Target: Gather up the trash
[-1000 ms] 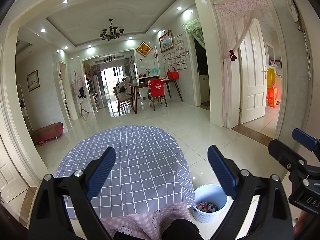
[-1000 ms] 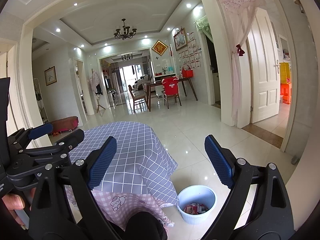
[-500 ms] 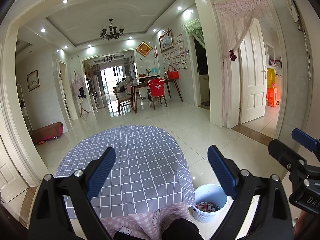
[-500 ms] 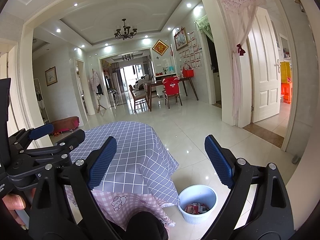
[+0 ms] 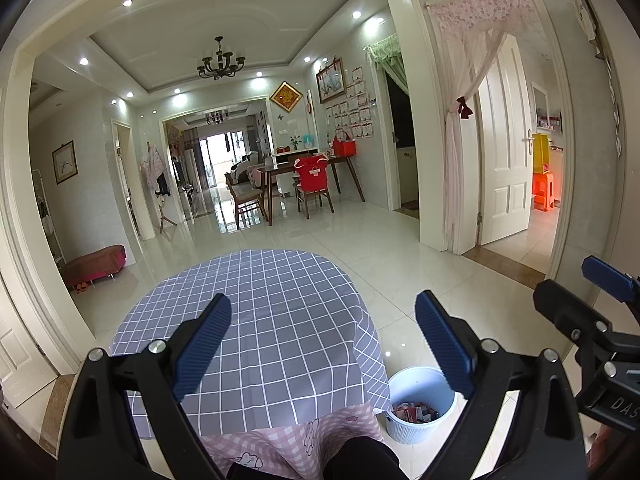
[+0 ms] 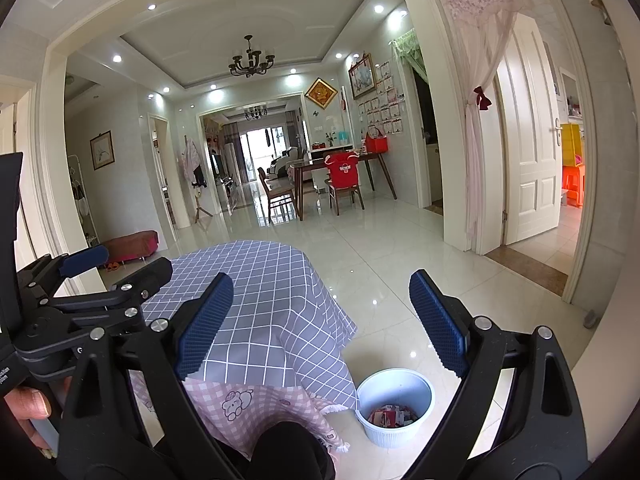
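Note:
A round table under a grey checked cloth (image 5: 272, 320) (image 6: 256, 296) stands in front of me, and I see no trash on its top. A white bin (image 5: 420, 388) (image 6: 396, 388) stands on the floor at the table's right, with red and white wrappers (image 5: 414, 414) (image 6: 392, 416) inside. My left gripper (image 5: 322, 344) is open and empty above the table's near edge. My right gripper (image 6: 320, 324) is open and empty, above the table's right edge and the bin. Each gripper also shows at the edge of the other's view.
A pink patterned cloth (image 5: 296, 440) hangs below the table's near edge. Glossy white floor tiles (image 5: 400, 264) stretch ahead to a dining table and chairs (image 5: 304, 184). A white door and pink curtain (image 5: 472, 140) are on the right, a red bench (image 5: 94, 264) on the left.

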Action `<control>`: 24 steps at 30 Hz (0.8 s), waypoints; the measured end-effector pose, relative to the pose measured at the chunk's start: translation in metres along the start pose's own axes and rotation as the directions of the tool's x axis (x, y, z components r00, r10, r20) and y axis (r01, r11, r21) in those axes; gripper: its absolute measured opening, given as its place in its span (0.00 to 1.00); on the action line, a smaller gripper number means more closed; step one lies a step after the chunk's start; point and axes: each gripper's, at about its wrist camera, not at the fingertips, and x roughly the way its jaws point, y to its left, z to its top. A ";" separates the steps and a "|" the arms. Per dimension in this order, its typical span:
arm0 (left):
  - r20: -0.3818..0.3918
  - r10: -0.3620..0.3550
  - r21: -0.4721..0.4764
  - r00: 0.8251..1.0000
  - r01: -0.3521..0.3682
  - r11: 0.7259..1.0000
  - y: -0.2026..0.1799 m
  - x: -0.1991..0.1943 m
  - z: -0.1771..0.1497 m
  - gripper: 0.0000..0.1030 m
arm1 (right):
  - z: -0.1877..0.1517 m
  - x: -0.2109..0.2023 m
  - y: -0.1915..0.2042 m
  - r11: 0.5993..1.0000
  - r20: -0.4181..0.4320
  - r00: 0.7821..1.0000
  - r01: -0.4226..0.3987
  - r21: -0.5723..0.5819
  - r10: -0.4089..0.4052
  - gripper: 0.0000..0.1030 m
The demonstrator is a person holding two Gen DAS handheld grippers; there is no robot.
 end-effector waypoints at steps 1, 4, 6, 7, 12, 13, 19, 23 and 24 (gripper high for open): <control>0.000 -0.001 -0.001 1.000 0.001 1.000 0.000 0.000 0.000 0.89 | -0.001 0.000 0.001 1.000 -0.001 1.000 0.000 0.000 0.000 0.86; -0.004 -0.003 0.002 1.000 0.003 1.000 0.001 0.002 -0.006 0.89 | -0.001 0.000 0.000 1.000 -0.001 1.000 0.001 0.000 -0.001 0.86; -0.007 -0.003 0.005 1.000 0.003 1.000 0.001 0.003 -0.009 0.89 | -0.002 0.002 0.000 1.000 -0.003 1.000 0.003 0.003 -0.003 0.86; -0.007 -0.004 0.004 1.000 0.004 1.000 0.002 0.004 -0.010 0.89 | -0.003 0.002 0.000 1.000 -0.004 1.000 0.005 0.005 -0.005 0.86; -0.018 -0.007 0.011 1.000 0.007 1.000 0.006 0.011 -0.014 0.89 | -0.006 0.011 0.000 1.000 -0.014 1.000 0.009 0.012 -0.009 0.86; -0.022 -0.009 0.009 1.000 0.010 1.000 0.007 0.012 -0.016 0.89 | -0.003 0.013 -0.004 1.000 -0.018 1.000 0.009 0.011 -0.009 0.86; -0.032 -0.010 0.000 0.999 0.010 1.000 0.018 0.025 -0.015 0.89 | -0.002 0.026 -0.003 1.000 -0.030 0.999 0.012 0.003 -0.012 0.86; -0.039 -0.015 -0.008 0.999 0.015 1.000 0.025 0.033 -0.014 0.89 | -0.002 0.036 0.000 1.000 -0.039 0.999 0.020 0.001 -0.020 0.86; -0.041 -0.018 -0.010 0.999 0.018 1.000 0.027 0.036 -0.013 0.89 | -0.001 0.040 0.000 1.000 -0.042 0.999 0.024 -0.001 -0.024 0.86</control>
